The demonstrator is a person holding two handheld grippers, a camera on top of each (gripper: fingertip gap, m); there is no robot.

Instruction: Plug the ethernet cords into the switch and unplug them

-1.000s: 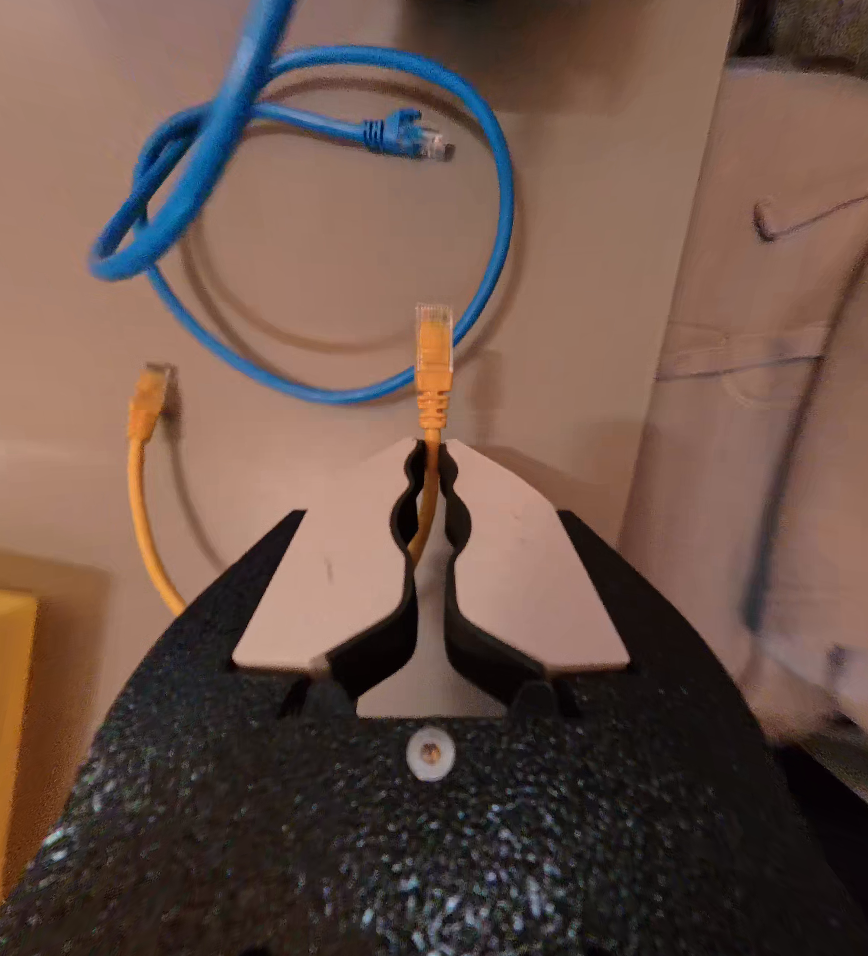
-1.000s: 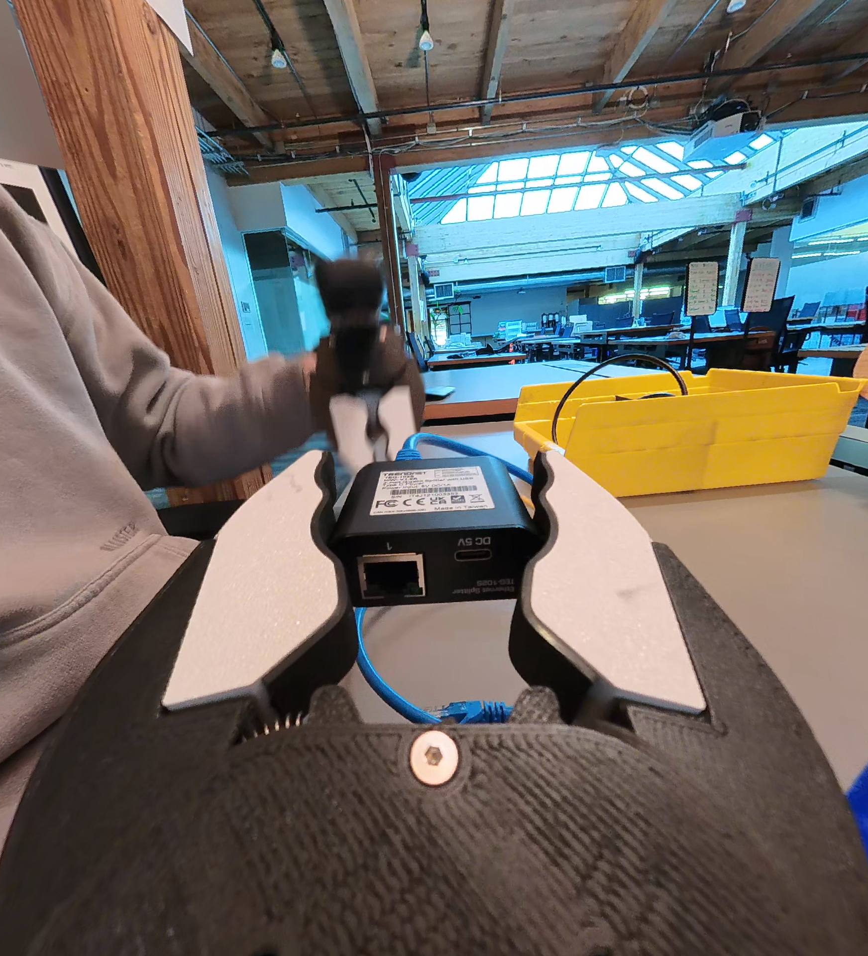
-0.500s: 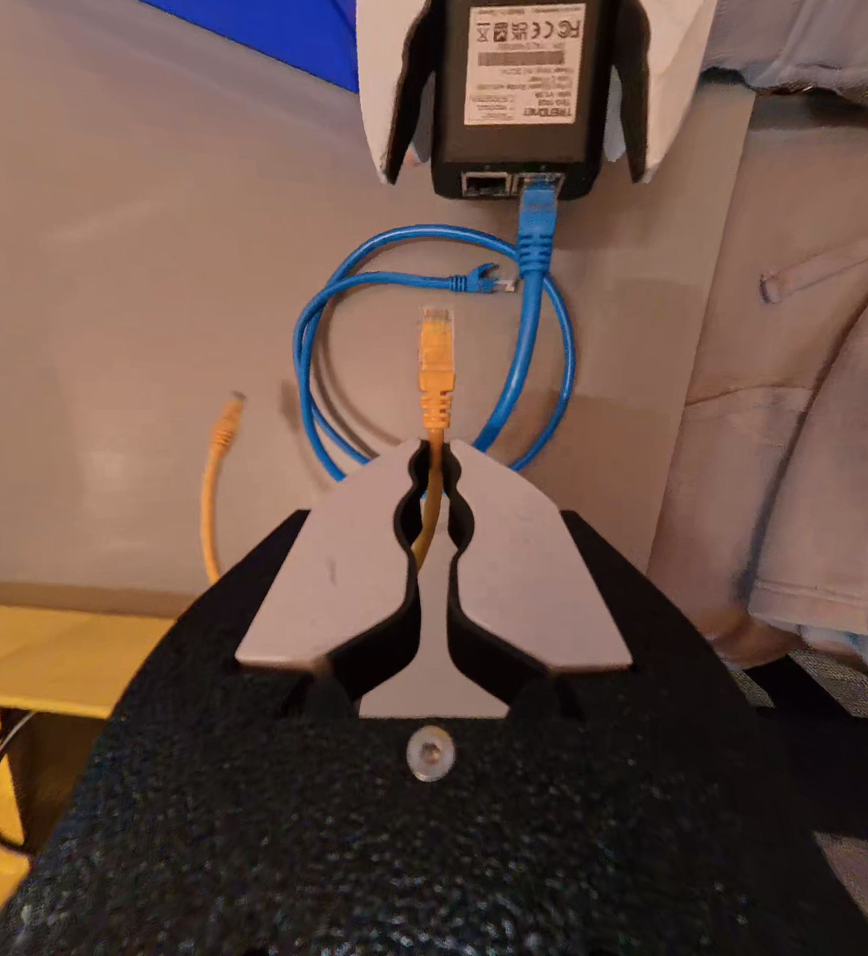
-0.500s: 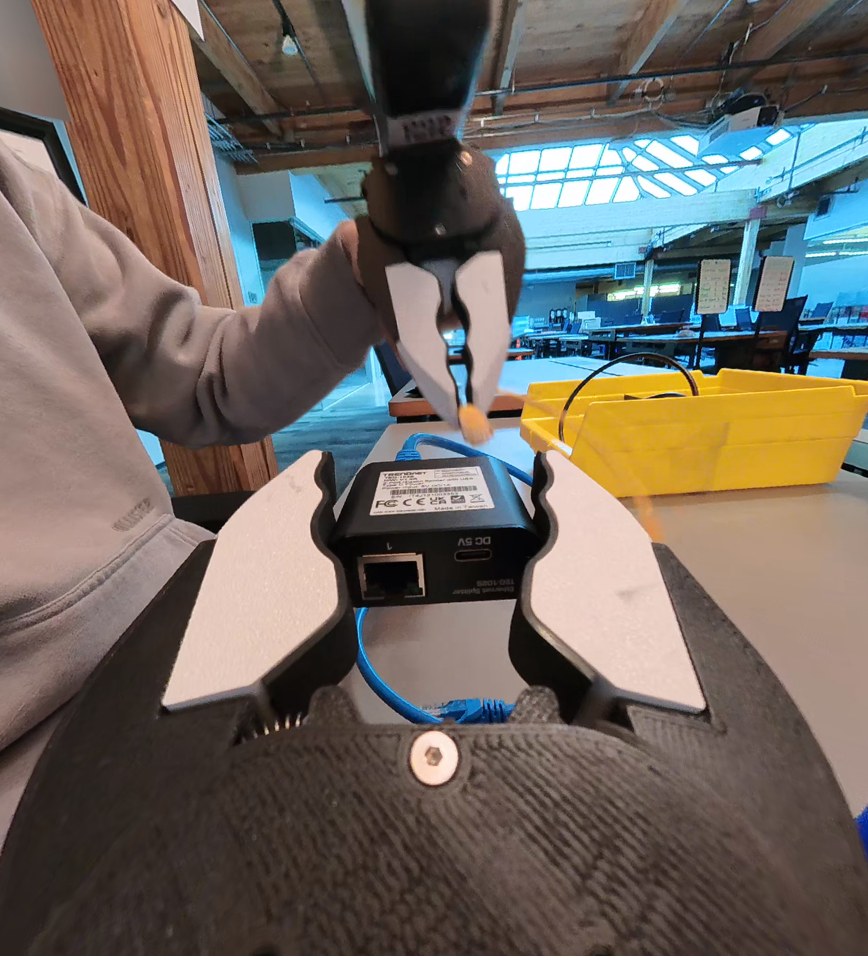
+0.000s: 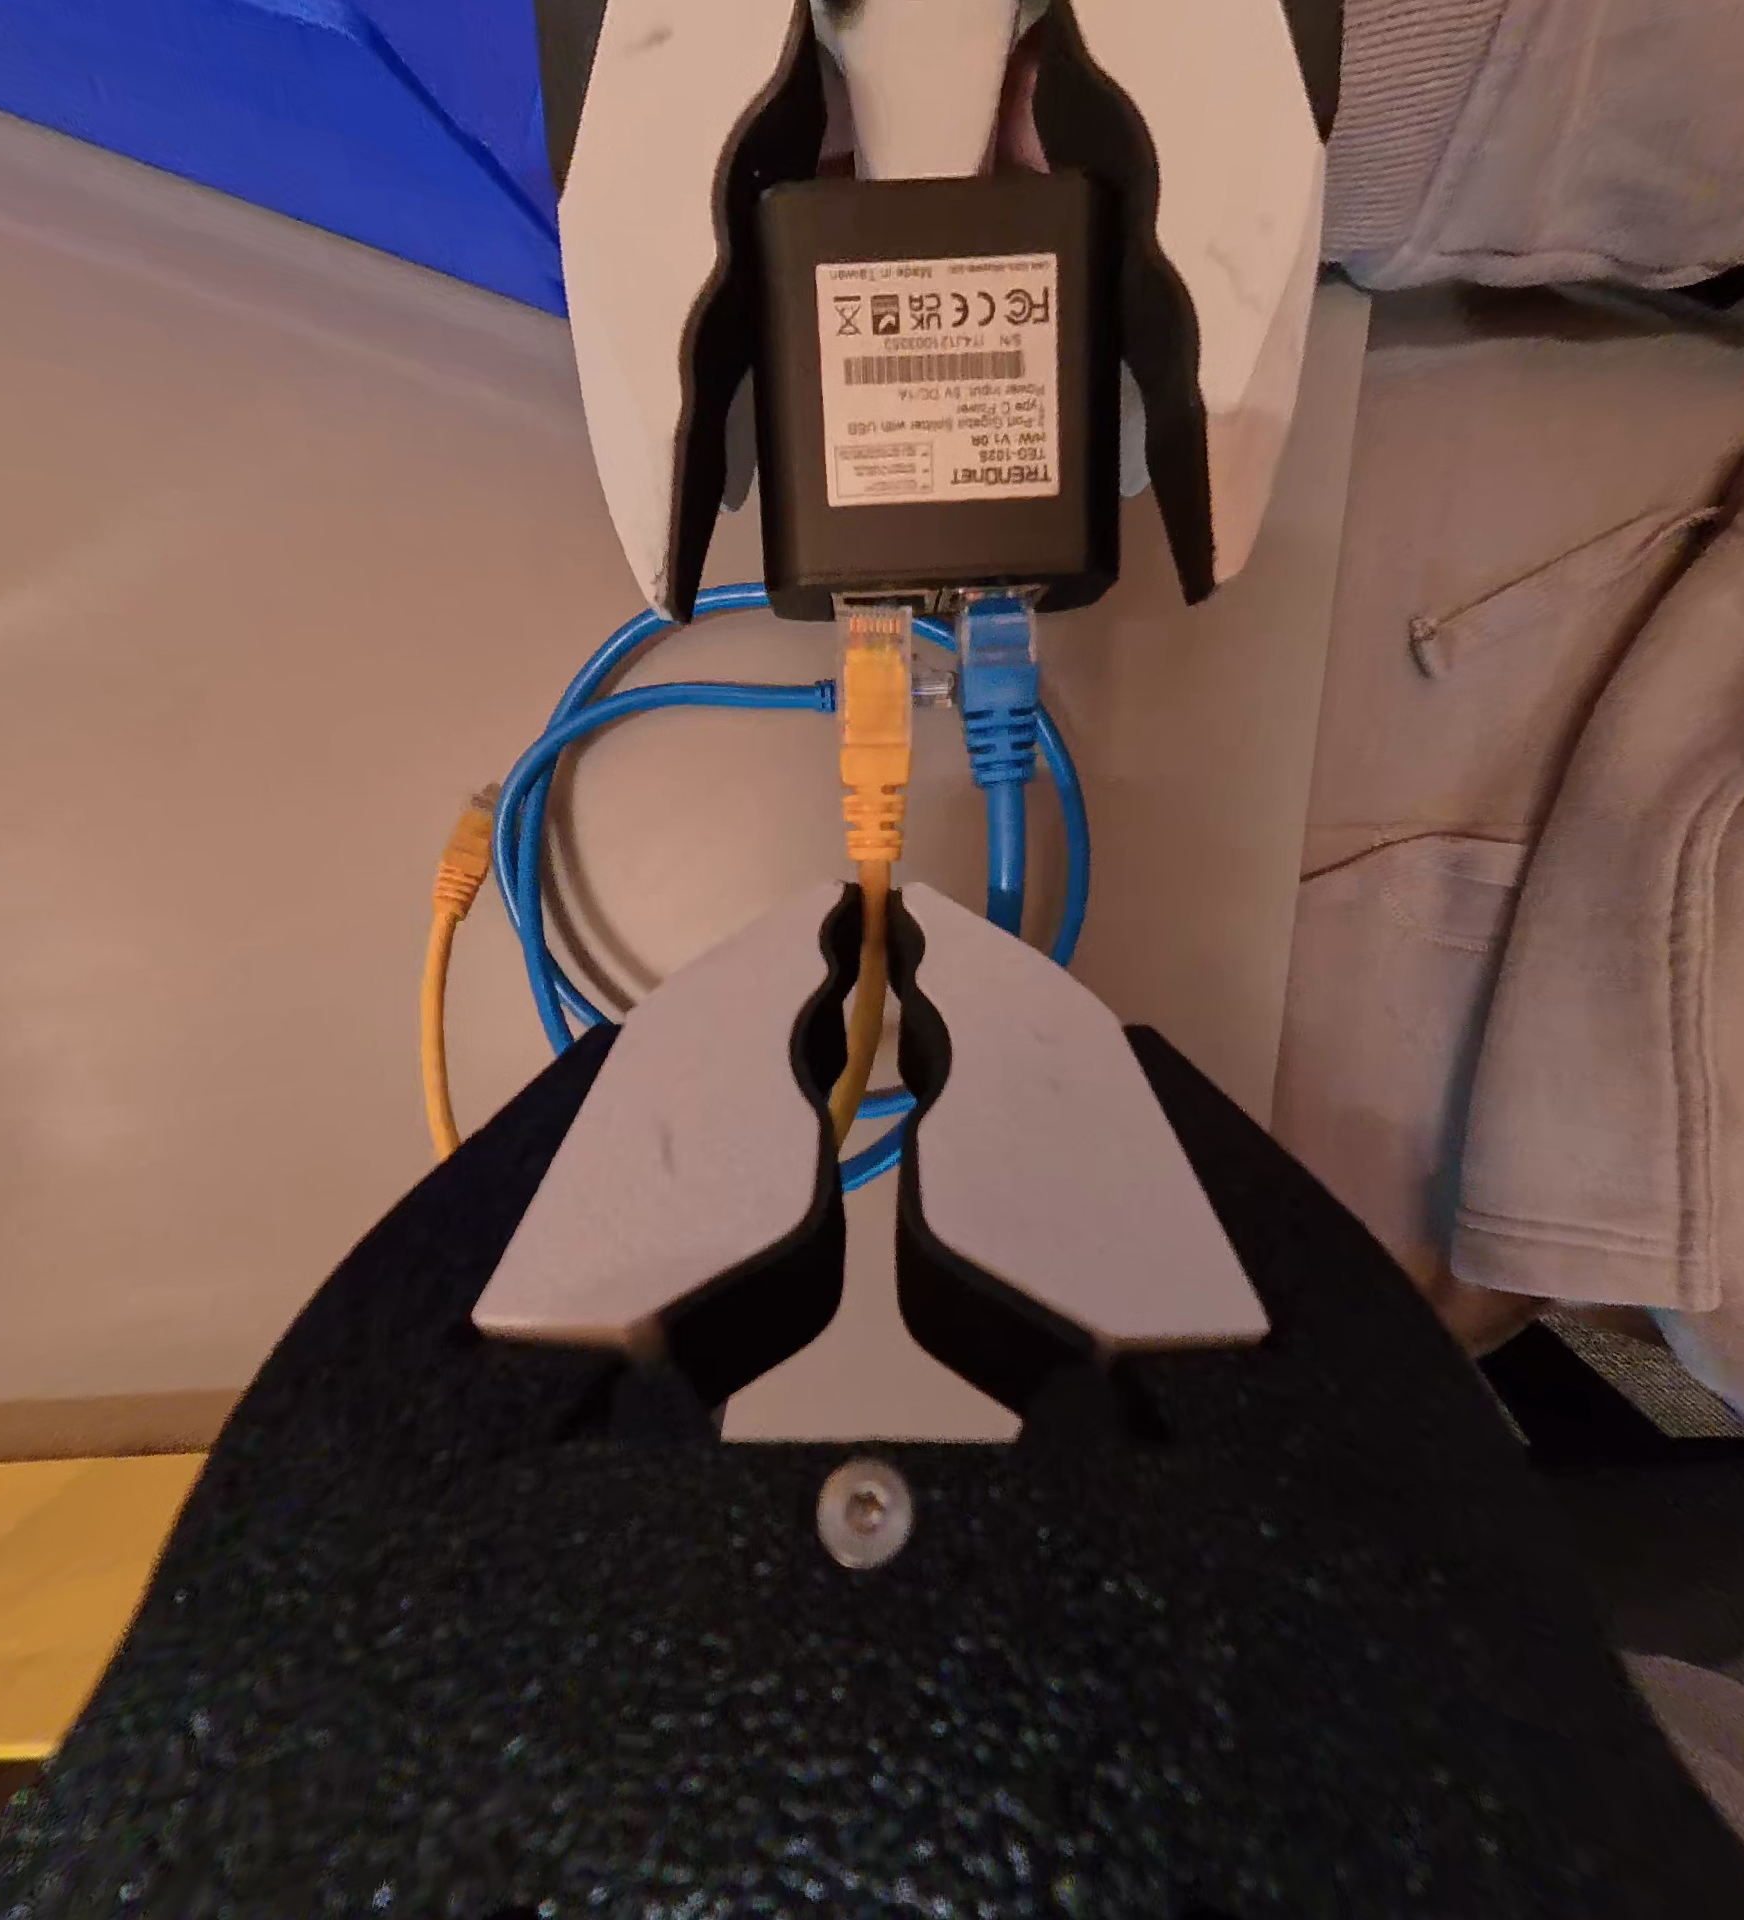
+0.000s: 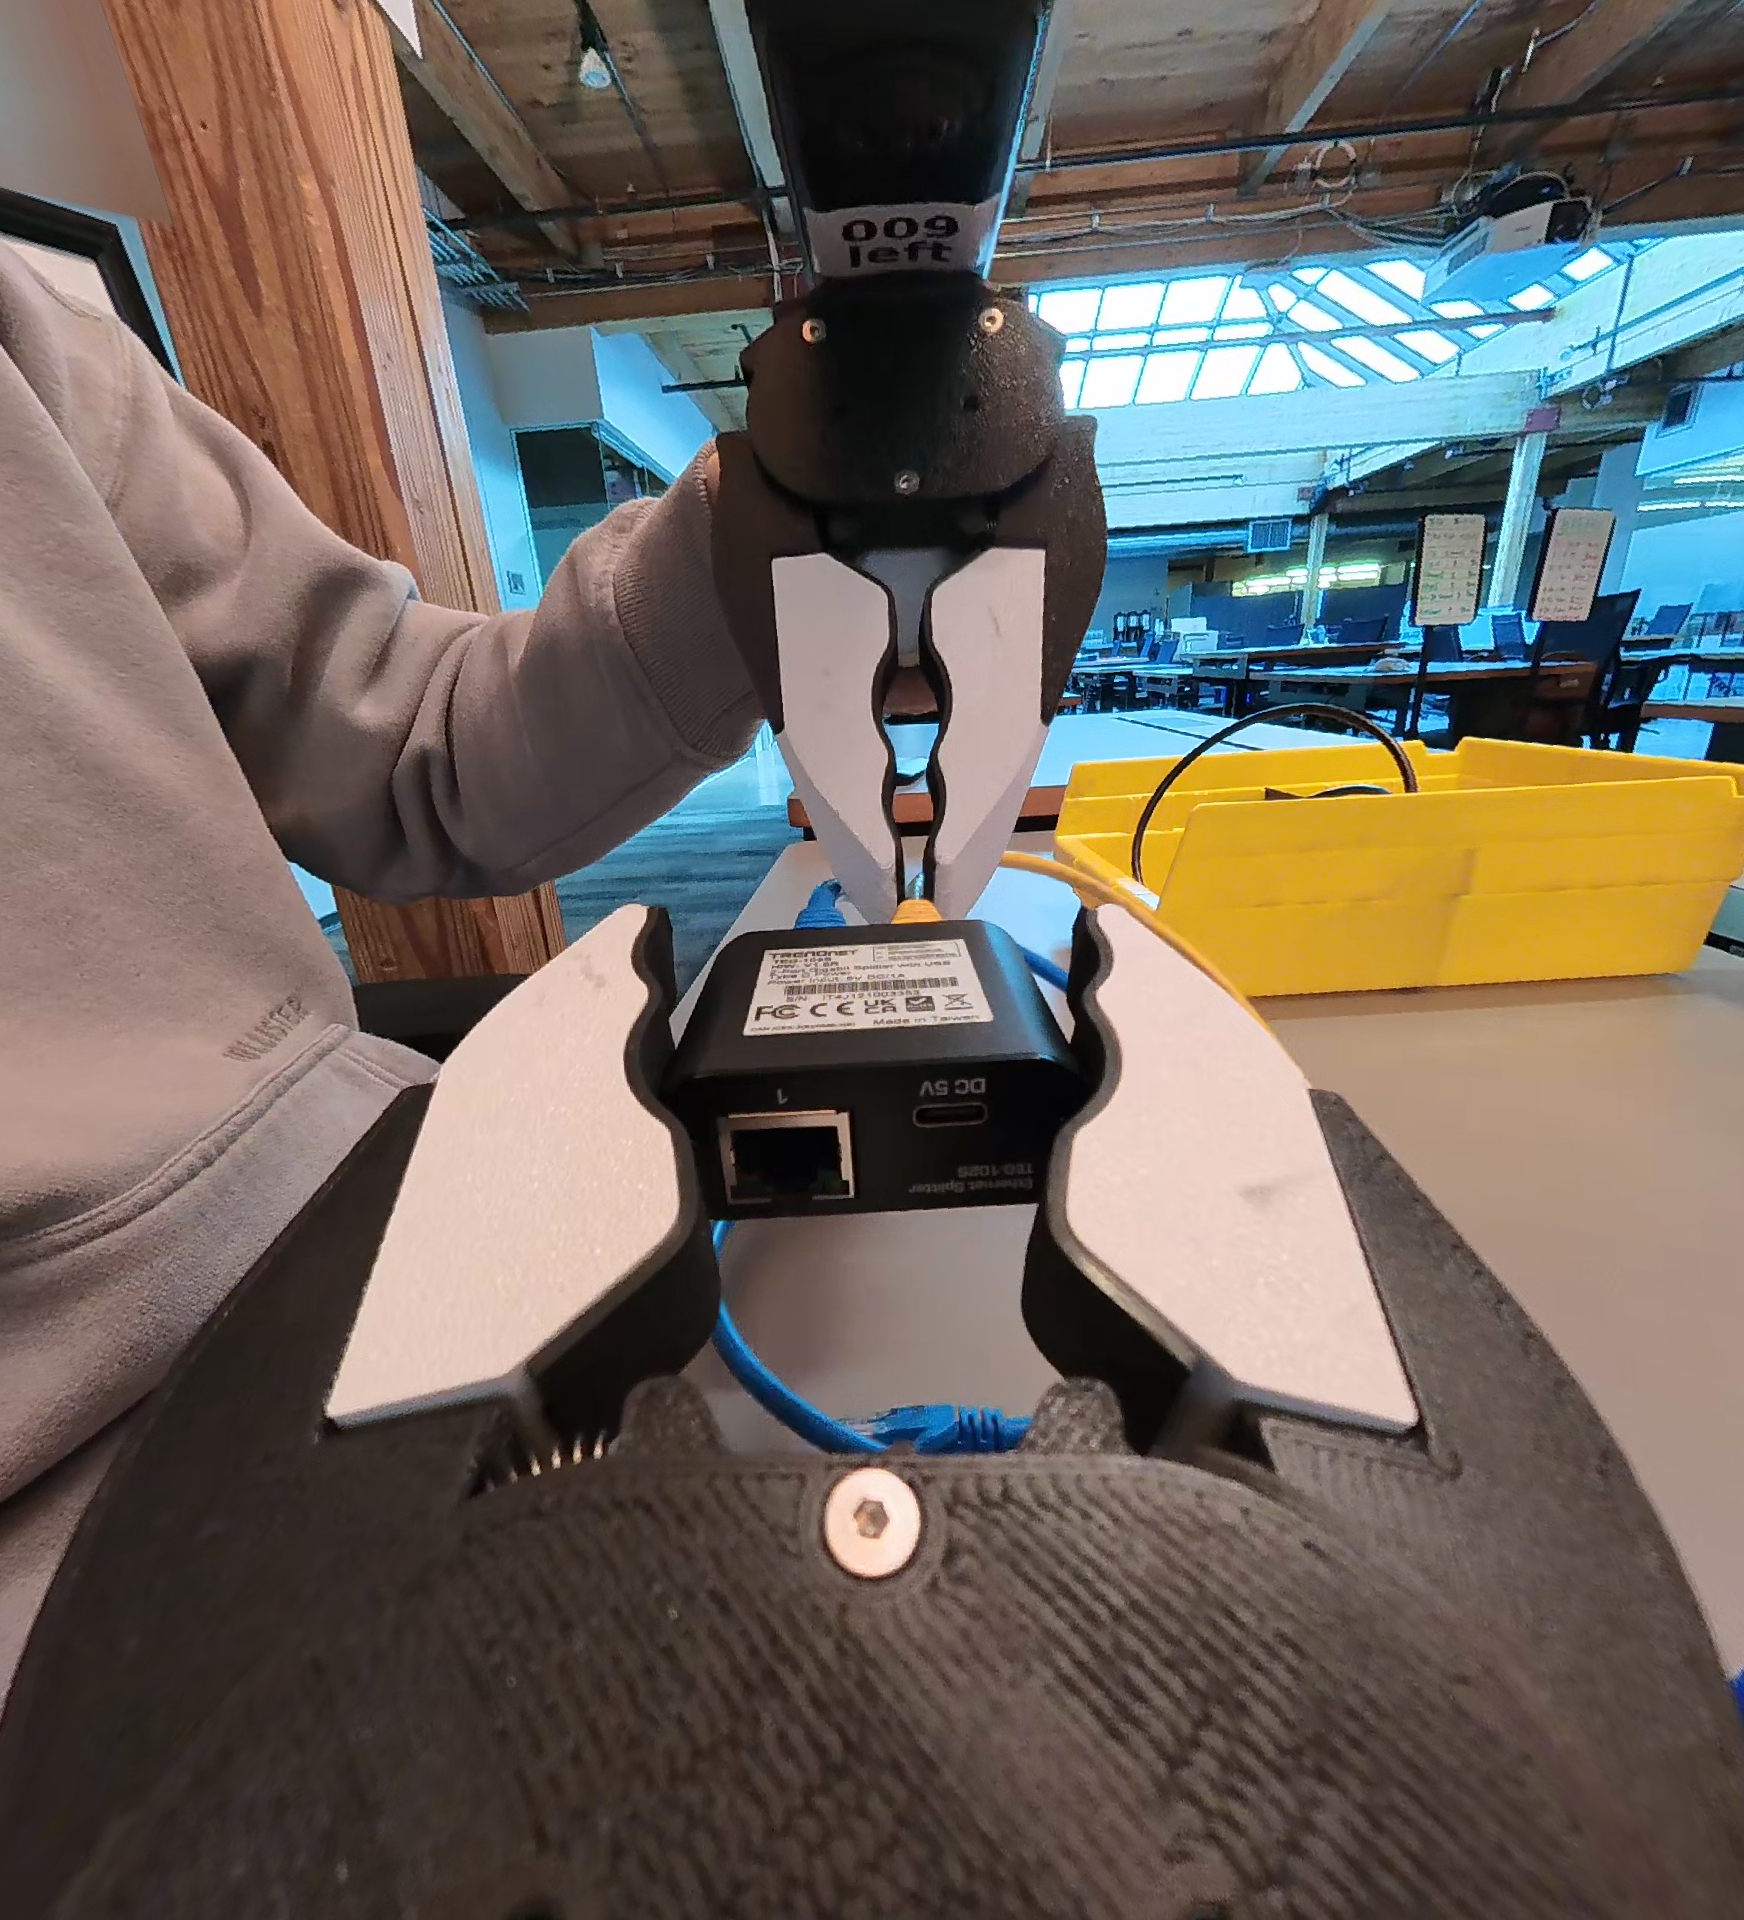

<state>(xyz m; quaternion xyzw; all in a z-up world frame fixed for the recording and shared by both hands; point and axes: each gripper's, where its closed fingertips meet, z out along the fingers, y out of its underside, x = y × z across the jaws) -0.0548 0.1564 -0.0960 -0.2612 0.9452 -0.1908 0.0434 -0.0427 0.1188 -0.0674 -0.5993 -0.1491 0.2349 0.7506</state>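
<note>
left wrist view: left gripper point(image 5: 876, 902) jaws tight on orange cord point(image 5: 874, 748) at switch point(image 5: 935, 395), right gripper point(image 6: 873, 1039) jaws round switch.

I hold the black switch point(image 5: 935, 405) above the tabletop point(image 5: 224, 727), label side up. The blue cord point(image 5: 998, 707) is plugged into one port; the orange cord's point(image 5: 876, 727) clear plug tip sits at the neighbouring port's mouth, its other end lying on the tabletop.
</note>
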